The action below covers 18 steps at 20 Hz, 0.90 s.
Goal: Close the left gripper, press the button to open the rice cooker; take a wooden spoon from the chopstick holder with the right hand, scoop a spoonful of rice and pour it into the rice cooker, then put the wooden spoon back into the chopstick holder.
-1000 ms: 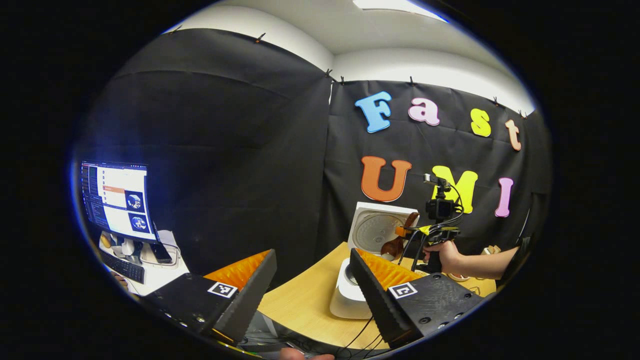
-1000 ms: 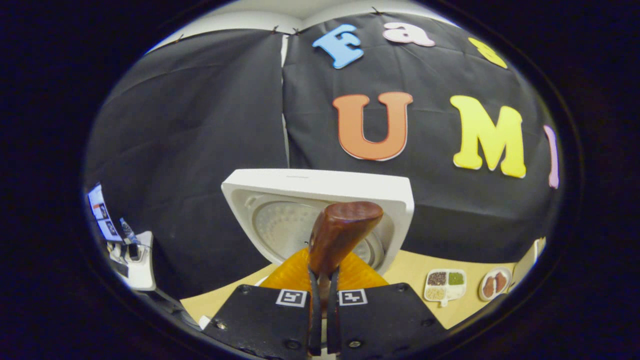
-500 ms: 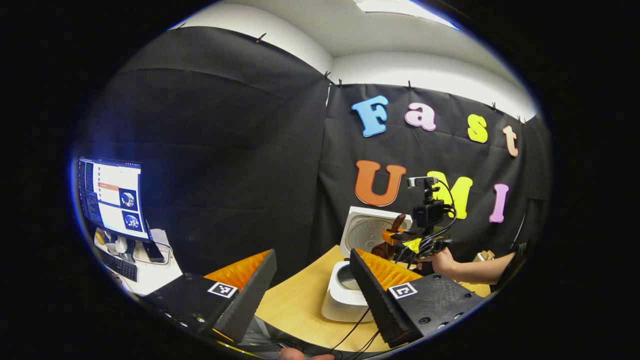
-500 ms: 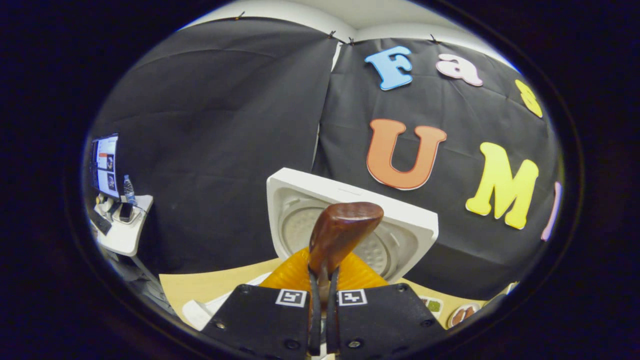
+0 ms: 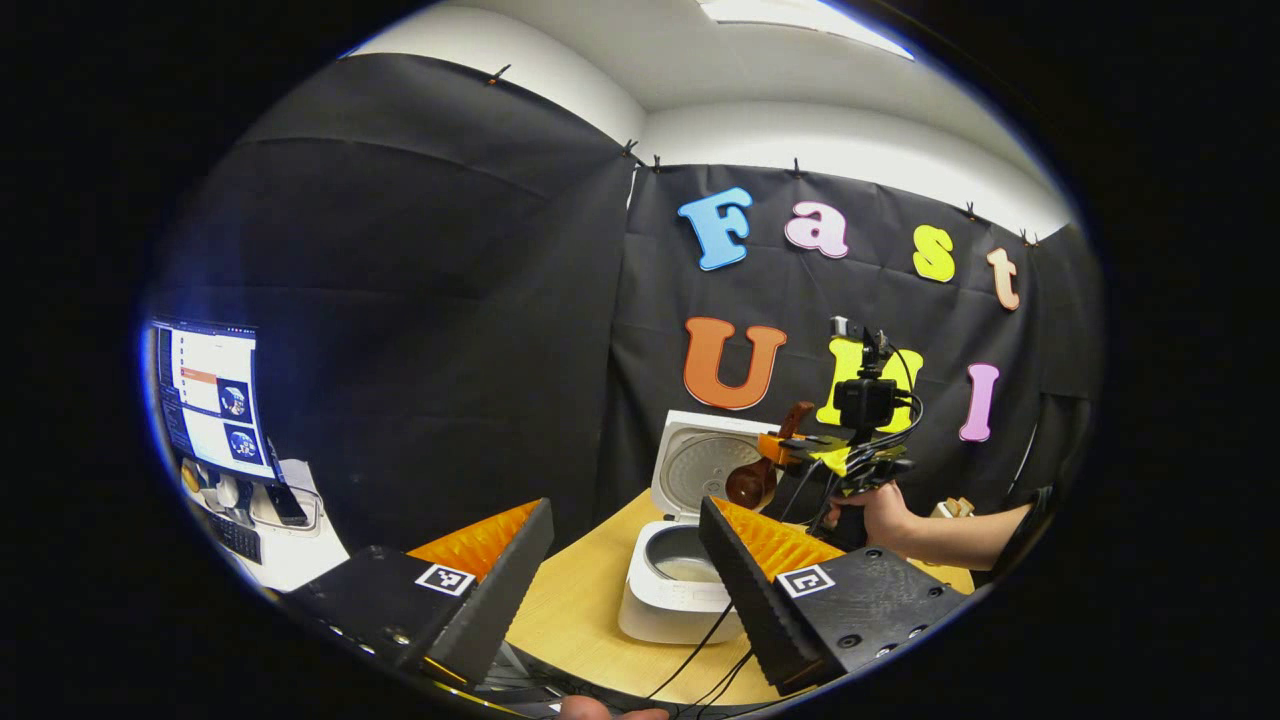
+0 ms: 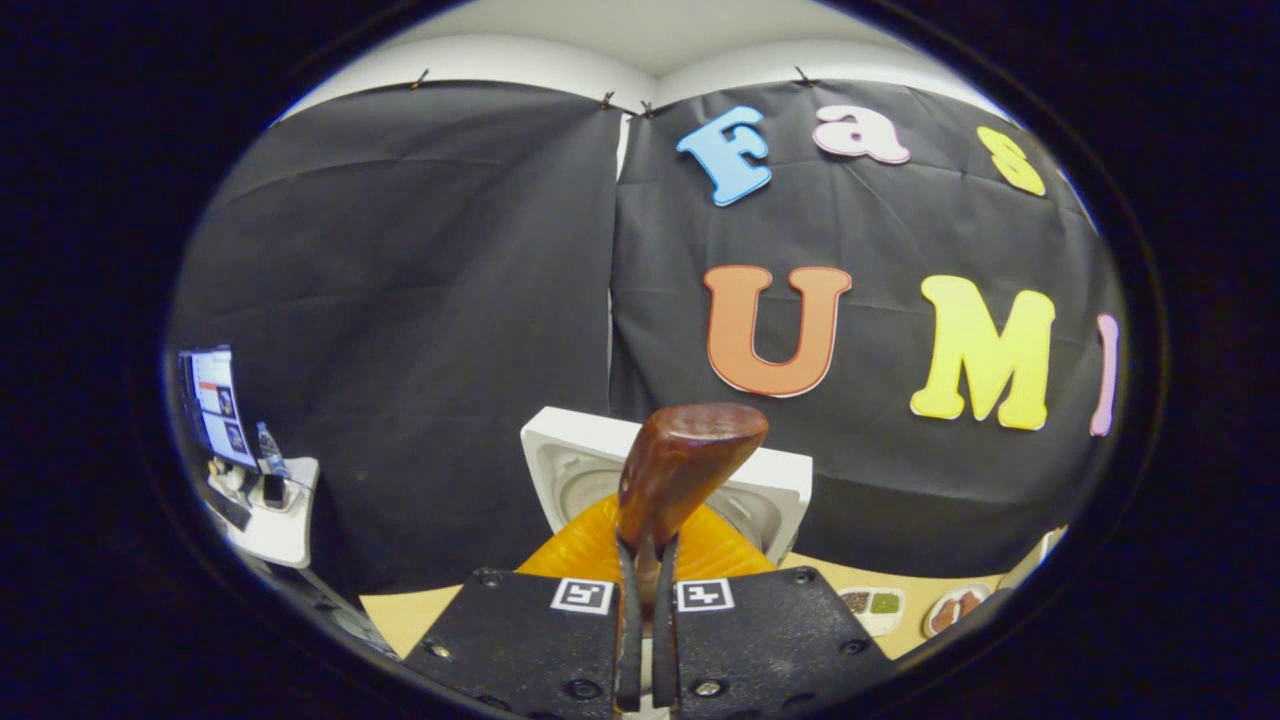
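Observation:
The white rice cooker (image 5: 672,590) stands open on the wooden table (image 5: 590,610), its lid (image 5: 700,462) raised and white rice showing in the pot. My left gripper (image 5: 620,570) is open, held low and in front of the cooker with nothing between its fingers. In the left gripper view my right gripper (image 5: 790,450) hovers above the cooker, held by a hand (image 5: 880,512), with the wooden spoon's bowl (image 5: 750,484) hanging under it. In the right gripper view my right gripper (image 6: 640,610) is shut on the dark wooden spoon (image 6: 680,470), whose end rises before the lid (image 6: 570,465).
A monitor (image 5: 208,398) and a keyboard sit on a white desk at the far left. Small dishes of grains (image 6: 872,604) and a plate (image 6: 955,608) lie on the table to the right. Black cables (image 5: 700,665) run across the table's near edge.
The right gripper has lifted with the spoon, so the cooker lid sits lower in its view. The left gripper view has swung slightly, bringing more of the open pot into sight.

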Each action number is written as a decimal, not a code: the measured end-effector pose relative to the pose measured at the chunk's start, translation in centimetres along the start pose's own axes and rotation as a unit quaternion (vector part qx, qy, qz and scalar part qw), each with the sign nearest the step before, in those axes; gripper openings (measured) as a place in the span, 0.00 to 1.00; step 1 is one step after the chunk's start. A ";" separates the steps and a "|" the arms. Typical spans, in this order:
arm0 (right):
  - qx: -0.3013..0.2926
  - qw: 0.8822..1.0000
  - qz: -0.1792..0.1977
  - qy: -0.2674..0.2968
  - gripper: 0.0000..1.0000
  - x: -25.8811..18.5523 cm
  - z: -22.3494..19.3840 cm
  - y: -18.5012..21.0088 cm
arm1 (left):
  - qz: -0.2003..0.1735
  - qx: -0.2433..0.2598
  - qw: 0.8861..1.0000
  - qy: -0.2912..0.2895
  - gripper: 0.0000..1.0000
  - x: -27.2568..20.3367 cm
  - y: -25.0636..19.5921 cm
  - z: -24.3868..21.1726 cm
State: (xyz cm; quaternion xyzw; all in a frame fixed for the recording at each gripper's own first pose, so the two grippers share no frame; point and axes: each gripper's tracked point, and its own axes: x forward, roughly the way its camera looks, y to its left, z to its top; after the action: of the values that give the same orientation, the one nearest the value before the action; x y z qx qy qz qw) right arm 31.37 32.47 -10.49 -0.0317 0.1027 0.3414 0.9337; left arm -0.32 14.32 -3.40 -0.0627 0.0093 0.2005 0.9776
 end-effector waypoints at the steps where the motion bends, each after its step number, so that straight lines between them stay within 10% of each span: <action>1: 0.018 1.000 -0.002 0.000 0.10 -0.7 0.5 -0.3 | -0.003 0.001 1.000 -0.002 0.94 -0.1 -0.3 0.0; 9: 0.217 0.976 -0.001 -0.005 0.10 -8.1 1.8 -4.0 | -0.040 0.005 0.999 0.011 0.94 -0.1 -4.1 -0.5; 18: 0.275 0.958 -0.078 -0.022 0.09 -19.6 0.8 -15.1 | -0.113 0.032 0.993 -0.001 0.94 0.6 -11.7 -0.9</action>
State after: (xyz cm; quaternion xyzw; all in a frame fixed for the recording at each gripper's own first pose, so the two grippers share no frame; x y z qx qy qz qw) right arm 26.59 8.68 -5.65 0.2259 0.1694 0.2269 0.9321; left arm 4.83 3.77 -2.89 -0.0319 0.0075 0.0880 0.9956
